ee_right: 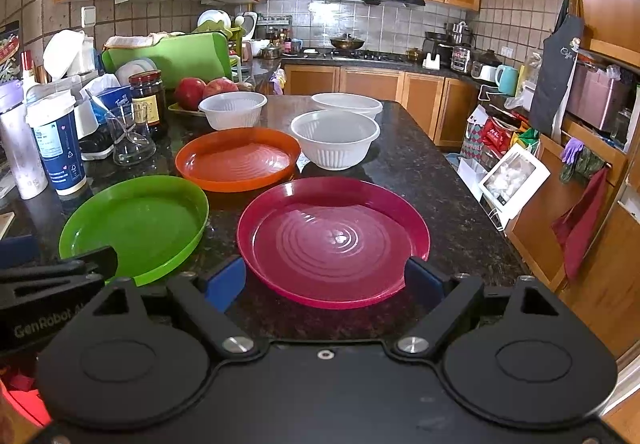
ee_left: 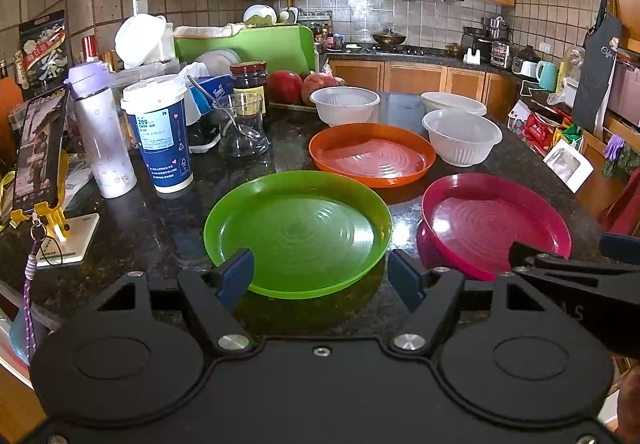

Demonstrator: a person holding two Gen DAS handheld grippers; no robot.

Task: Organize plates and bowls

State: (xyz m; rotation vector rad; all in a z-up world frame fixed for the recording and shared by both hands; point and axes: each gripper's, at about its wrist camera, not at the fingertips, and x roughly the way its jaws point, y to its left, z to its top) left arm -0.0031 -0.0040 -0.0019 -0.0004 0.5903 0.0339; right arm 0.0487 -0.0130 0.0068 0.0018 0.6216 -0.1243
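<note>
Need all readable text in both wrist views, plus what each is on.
"GenRobot", then cut-off letters: left hand-held gripper body, seen in the right wrist view.
"299": label on the blue paper cup; smaller print below is too small to read.
Large Chinese character on the black snack bag: too blurred to be sure.
Script on the hanging apron: illegible.
Dark jar label: unreadable.
Phone screen: unreadable.

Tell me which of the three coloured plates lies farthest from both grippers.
The orange plate: it lies behind the green plate and red plate, beside the white bowls.
</note>
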